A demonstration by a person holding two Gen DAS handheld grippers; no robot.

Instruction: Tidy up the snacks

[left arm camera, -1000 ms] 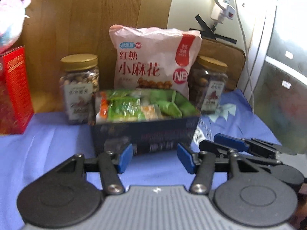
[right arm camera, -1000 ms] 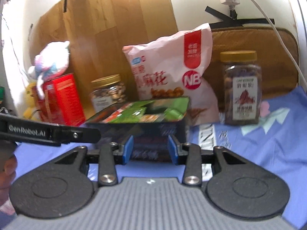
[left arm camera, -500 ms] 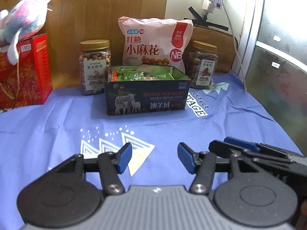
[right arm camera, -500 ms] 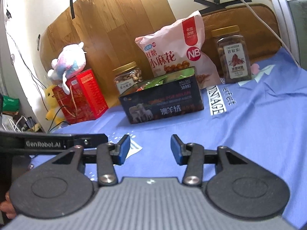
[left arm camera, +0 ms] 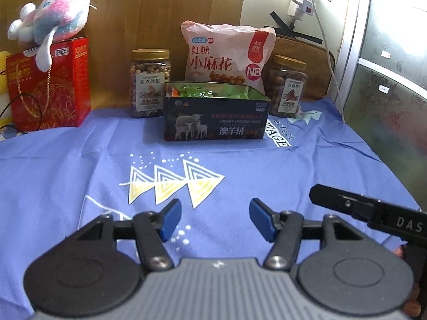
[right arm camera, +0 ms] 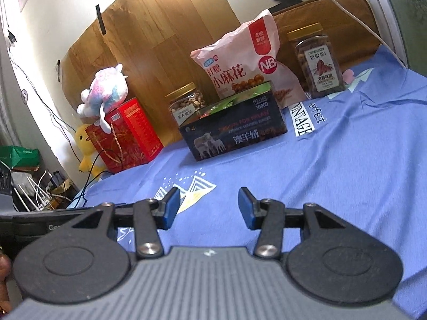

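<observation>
Above blue cloth (left arm camera: 66, 176), both grippers (left arm camera: 215, 220) (right arm camera: 206, 208) hover level, jaws apart.

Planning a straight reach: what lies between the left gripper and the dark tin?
Only blue cloth with printed triangles, seen in the left wrist view, between left gripper and dark tin.

My tin box (left arm camera: 216, 118) sits on the cloth (left arm camera: 80, 176) well ahead of me, packets (left arm camera: 208, 90) inside it. Behind it leans the snack bag (left arm camera: 226, 56), with the left jar (left arm camera: 150, 82) and right jar (left arm camera: 288, 86) flanking it. Far left stands the gift box (left arm camera: 50, 85), a plush toy (left arm camera: 53, 18) on top.
</observation>
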